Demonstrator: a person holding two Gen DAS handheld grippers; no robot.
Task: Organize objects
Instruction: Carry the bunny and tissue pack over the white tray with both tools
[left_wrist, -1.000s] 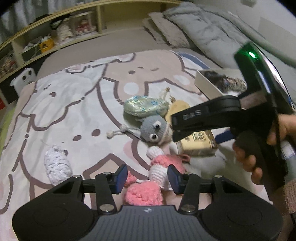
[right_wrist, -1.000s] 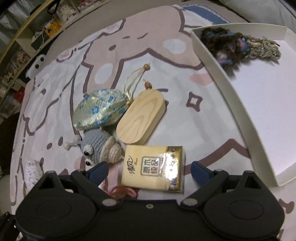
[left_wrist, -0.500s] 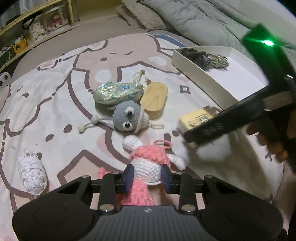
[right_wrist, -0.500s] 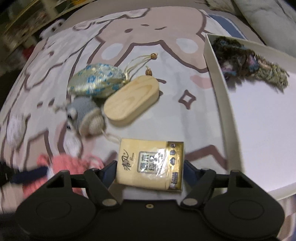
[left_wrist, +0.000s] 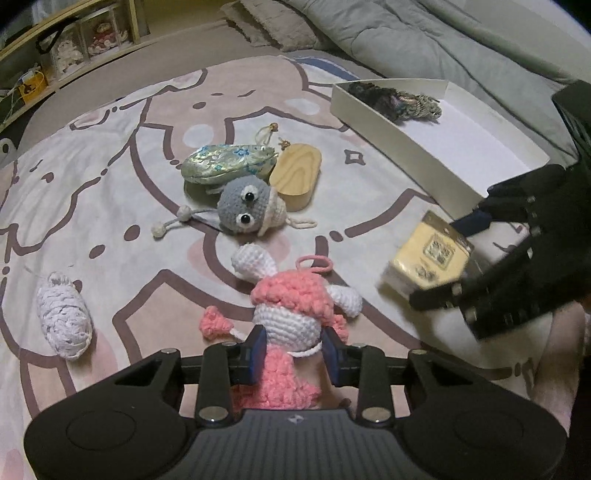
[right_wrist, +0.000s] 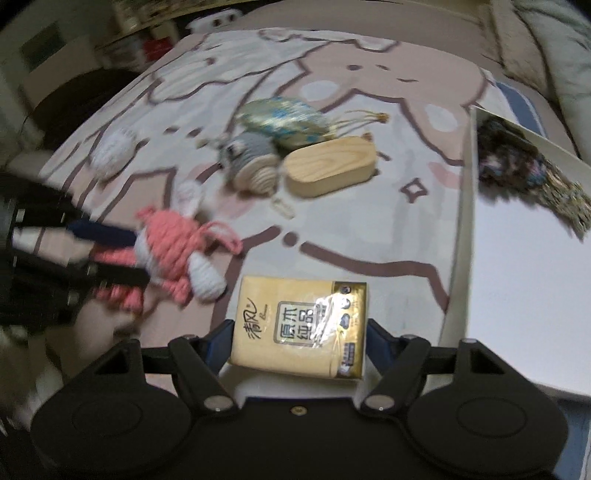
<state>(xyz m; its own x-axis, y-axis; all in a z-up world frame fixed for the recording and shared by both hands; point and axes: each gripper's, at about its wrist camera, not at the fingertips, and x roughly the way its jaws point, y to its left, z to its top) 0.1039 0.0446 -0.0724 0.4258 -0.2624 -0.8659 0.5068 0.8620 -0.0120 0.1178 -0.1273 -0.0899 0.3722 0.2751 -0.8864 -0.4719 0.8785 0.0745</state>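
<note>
A: How would the tissue pack (right_wrist: 301, 328) handle?

B: Light and squashy, I judged, its wrap slippery; the right gripper (right_wrist: 299, 341) pinched its short ends, long axis across the jaws, printed face up, just beside the white box (right_wrist: 460, 236).

A: And the left?

B: The left gripper (left_wrist: 293, 349) squeezed the soft crochet bunny (left_wrist: 295, 314) at its middle, ears pointing away, over the bed (left_wrist: 110, 155).
</note>
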